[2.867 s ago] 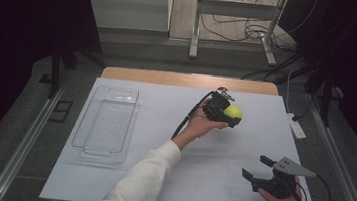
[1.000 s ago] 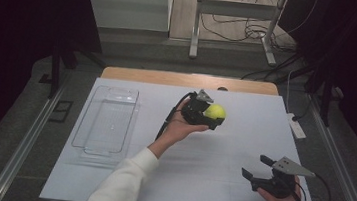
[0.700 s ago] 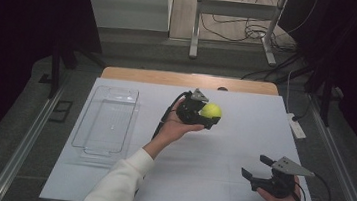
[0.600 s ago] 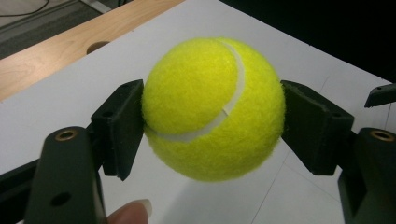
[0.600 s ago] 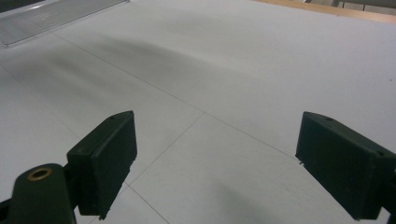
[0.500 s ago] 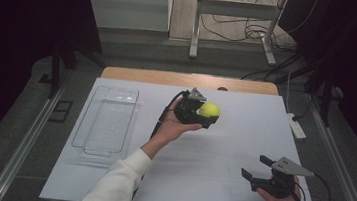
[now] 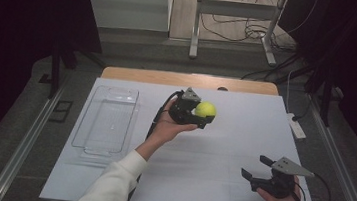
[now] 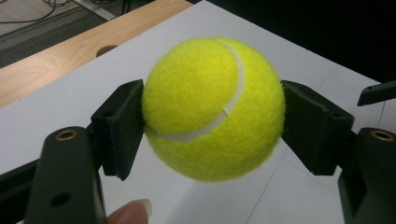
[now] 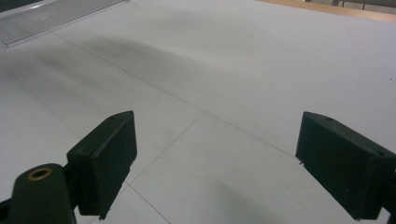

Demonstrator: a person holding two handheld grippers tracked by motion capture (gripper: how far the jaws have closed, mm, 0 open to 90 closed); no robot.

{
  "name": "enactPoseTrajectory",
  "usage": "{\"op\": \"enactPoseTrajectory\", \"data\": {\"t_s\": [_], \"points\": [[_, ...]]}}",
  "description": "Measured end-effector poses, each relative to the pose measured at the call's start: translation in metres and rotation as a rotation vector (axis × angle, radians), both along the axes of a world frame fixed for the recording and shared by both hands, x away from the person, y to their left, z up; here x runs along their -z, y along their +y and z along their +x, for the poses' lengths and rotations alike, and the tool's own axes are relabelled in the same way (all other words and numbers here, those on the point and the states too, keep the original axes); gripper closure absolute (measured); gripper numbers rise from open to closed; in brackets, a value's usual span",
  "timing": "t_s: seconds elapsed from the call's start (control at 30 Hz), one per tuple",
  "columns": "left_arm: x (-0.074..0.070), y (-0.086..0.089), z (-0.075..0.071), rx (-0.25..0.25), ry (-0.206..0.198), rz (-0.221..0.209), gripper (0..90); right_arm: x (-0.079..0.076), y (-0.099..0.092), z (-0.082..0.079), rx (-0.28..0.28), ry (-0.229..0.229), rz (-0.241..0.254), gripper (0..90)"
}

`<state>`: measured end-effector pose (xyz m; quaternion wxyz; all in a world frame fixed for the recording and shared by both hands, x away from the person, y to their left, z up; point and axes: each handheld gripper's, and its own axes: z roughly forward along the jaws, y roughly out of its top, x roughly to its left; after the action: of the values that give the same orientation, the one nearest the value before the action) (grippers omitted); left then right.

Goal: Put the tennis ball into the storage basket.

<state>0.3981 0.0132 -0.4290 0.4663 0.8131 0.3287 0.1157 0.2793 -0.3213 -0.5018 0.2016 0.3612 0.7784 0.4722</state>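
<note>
A yellow tennis ball (image 7: 205, 109) (image 8: 214, 107) hangs above the white table sheet (image 7: 221, 150), clamped between the two black pads of my left gripper (image 7: 203, 114) (image 8: 212, 123). The left hand holds that gripper over the middle of the table, to the right of the clear tray. My right gripper (image 7: 257, 168) (image 9: 217, 163) rests low near the front right corner with its jaws wide apart and only bare sheet between them.
A clear plastic tray (image 7: 106, 120) lies on the left part of the sheet and holds nothing. A white power strip (image 7: 296, 126) sits at the right edge. The wooden table edge (image 7: 178, 79) runs along the back. A finger (image 8: 130, 211) shows under the ball.
The left hand has carried the ball leftward, from the back right of the sheet toward the middle, and slightly higher. The right gripper has stayed where it was.
</note>
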Motion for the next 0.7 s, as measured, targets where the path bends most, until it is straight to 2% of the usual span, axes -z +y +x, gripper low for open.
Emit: {"op": "enactPoseTrajectory", "data": {"t_s": [0.7], "points": [[-0.003,0.016,-0.005,-0.025,-0.010,-0.021,27.8,0.000,0.000,0.000,0.005,0.001,-0.007,12.9]]}}
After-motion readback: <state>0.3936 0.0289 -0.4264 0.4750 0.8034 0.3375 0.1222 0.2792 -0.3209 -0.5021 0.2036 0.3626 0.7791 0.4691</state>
